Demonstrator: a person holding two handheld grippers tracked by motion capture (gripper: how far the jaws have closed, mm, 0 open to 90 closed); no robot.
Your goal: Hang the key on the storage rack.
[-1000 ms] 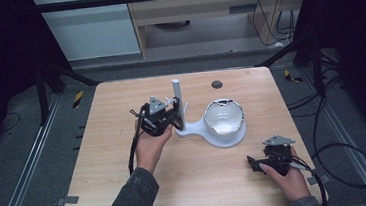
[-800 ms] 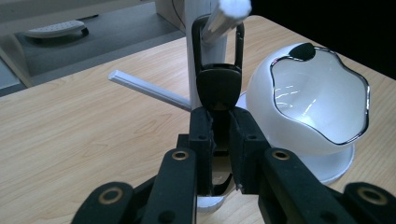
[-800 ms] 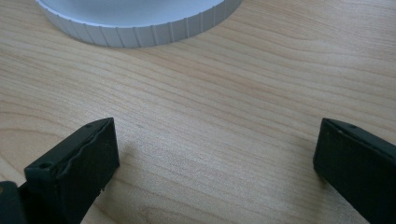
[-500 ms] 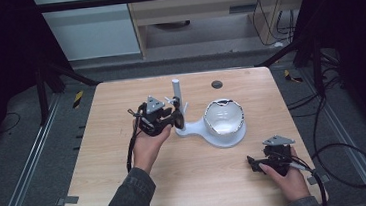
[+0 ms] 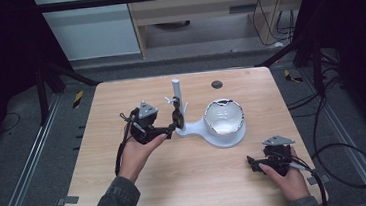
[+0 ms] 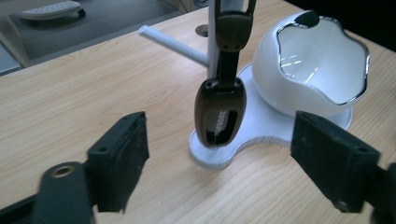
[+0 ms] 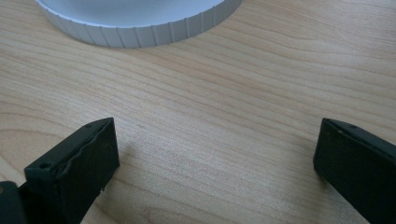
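Note:
A white stand (image 5: 193,128) holds an upright post (image 5: 176,91) and a white bowl with a chrome rim (image 5: 224,119). A dark brown piece with an oval lower end (image 6: 220,112) hangs from the post, its tip just over the stand's base. My left gripper (image 5: 171,129) is just left of it; its jaws have just been opening and now stand open, with the brown piece (image 5: 176,117) ahead of them and untouched. My right gripper (image 5: 253,163) rests open near the table's front right, over bare wood (image 7: 215,154), with the stand's ribbed edge (image 7: 140,32) ahead.
The wooden table (image 5: 129,198) has a small dark round insert (image 5: 216,84) behind the stand. Dark frame bars and cables surround the table. A pale cabinet (image 5: 90,36) stands beyond the far edge.
My left gripper has let go of the brown piece, opened, and drawn back to the left from the post. The piece stays hanging. The right gripper has not moved.

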